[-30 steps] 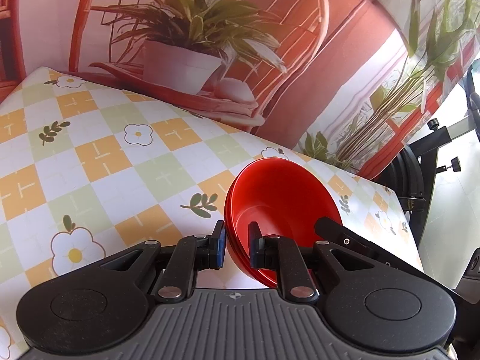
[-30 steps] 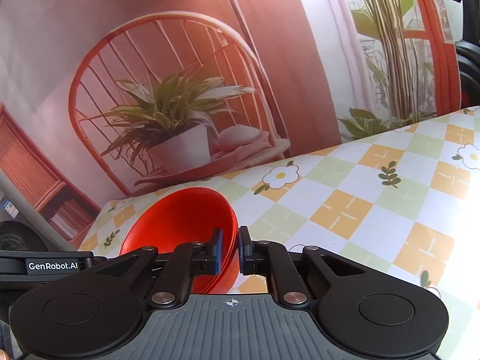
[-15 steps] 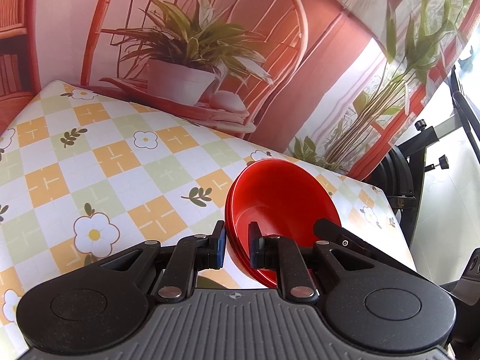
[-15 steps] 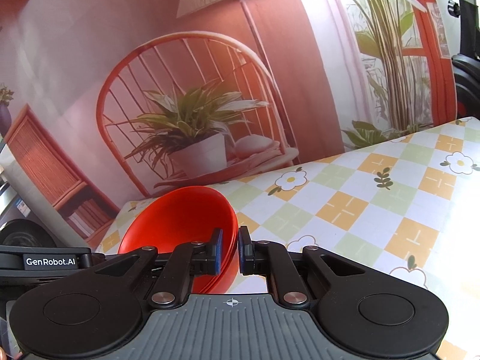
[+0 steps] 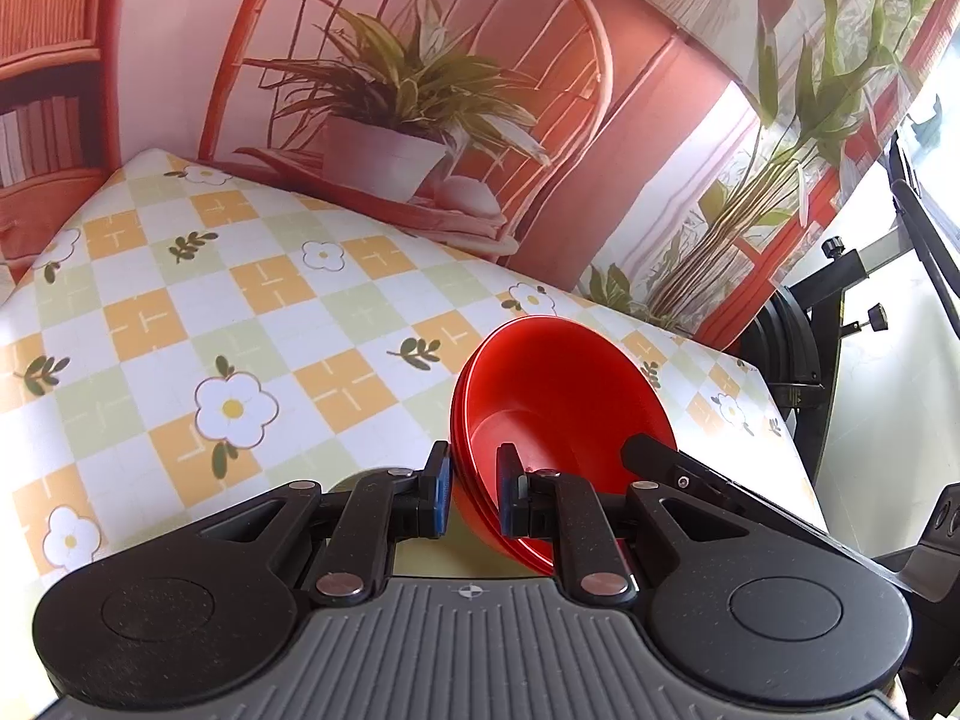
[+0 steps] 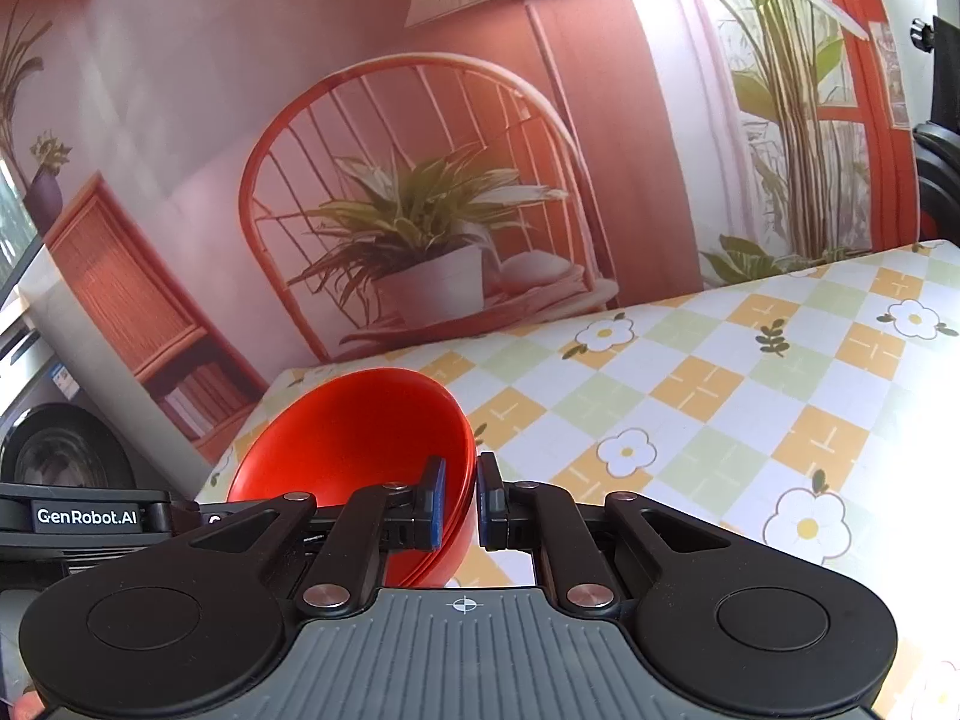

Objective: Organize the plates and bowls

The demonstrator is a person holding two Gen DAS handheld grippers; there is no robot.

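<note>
Red bowls [image 5: 558, 396], a nested stack by the layered rims, held tilted above the checked floral tablecloth [image 5: 240, 324]. Left gripper [image 5: 473, 495] pinches the rim, one finger inside, one outside. Right gripper [image 6: 461, 501] clamps the opposite rim [image 6: 360, 438] likewise. Printed backdrop [image 6: 420, 180] of chair and potted plant behind the table. Black stand [image 5: 840, 276] off the right table edge.

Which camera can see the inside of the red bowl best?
The left wrist view. There the glossy red plastic bowl tips its opening toward the camera, showing its flat bottom. In the right wrist view the same bowl shows its inside wall, but a black finger hides the bottom.
</note>
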